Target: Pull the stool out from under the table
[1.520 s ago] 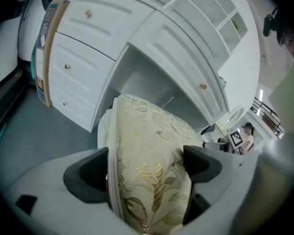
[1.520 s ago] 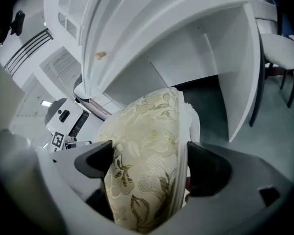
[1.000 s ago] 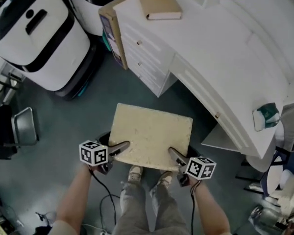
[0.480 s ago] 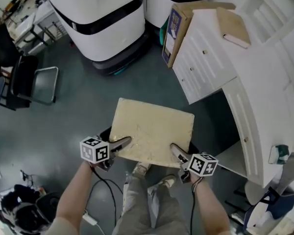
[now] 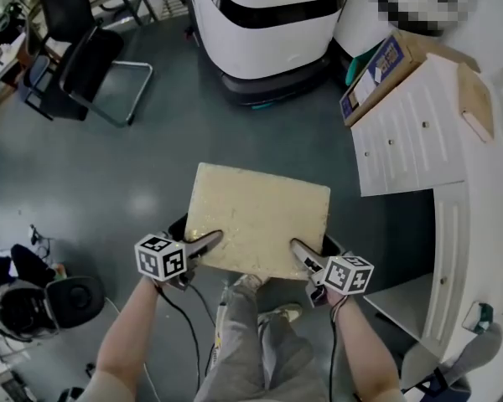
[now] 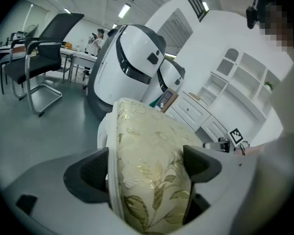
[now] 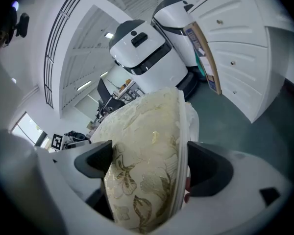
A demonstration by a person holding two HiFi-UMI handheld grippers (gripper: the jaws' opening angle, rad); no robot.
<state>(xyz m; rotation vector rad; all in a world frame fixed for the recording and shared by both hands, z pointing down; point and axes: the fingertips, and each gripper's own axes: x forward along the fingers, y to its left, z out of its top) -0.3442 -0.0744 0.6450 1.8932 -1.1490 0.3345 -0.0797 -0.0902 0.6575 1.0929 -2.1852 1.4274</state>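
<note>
Carefully: your left tool (image 5: 208,243) and right tool (image 5: 300,253) each pinch the stool (image 5: 260,216) by its cushion edge; jerk it and the padding could slip free.

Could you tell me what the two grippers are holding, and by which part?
The stool: the left gripper and right gripper each clamp its cushioned seat's near corners.

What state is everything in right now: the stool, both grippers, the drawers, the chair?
Stool: out in the open, clear of the table, held at both sides.
Left gripper: shut on the stool.
Right gripper: shut on the stool.
Drawers: shut.
Chair: upright, empty.
</note>
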